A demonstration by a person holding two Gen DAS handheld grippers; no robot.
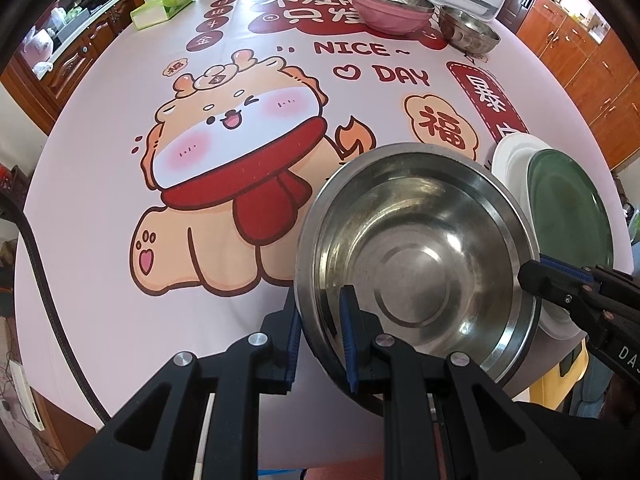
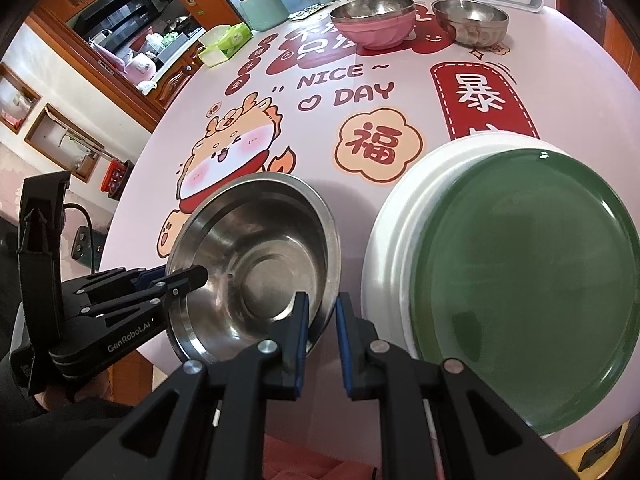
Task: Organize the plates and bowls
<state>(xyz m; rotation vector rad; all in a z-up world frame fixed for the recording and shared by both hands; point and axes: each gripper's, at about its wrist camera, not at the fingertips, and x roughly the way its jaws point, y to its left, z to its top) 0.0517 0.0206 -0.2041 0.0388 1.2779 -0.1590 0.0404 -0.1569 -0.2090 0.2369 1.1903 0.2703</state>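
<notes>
Steel bowl [image 1: 416, 256] lower right of left wrist view, rim clamped by left gripper [image 1: 320, 332] at near edge and by right gripper [image 2: 322, 320] at opposite edge, both jaws narrow on rim. Just beside: green plate [image 2: 528, 292] atop white plate [image 2: 392, 240]. Upper frame: pink bowl [image 2: 374, 26] with steel bowl nested, one more steel bowl [image 2: 470, 20]. Count: four bowls, two plates.

1. Both views are bright, evenly lit and sharp at the centre.
2. Fisheye bending curves the tablecloth [image 1: 120, 208] and squeezes the cabinets [image 1: 580, 60] toward 2 o'clock; black corners frame each view.
3. The steel bowl [image 1: 416, 248] carries soft glare.
4. A glint sits at 12 o'clock on the green plate [image 2: 528, 288].
</notes>
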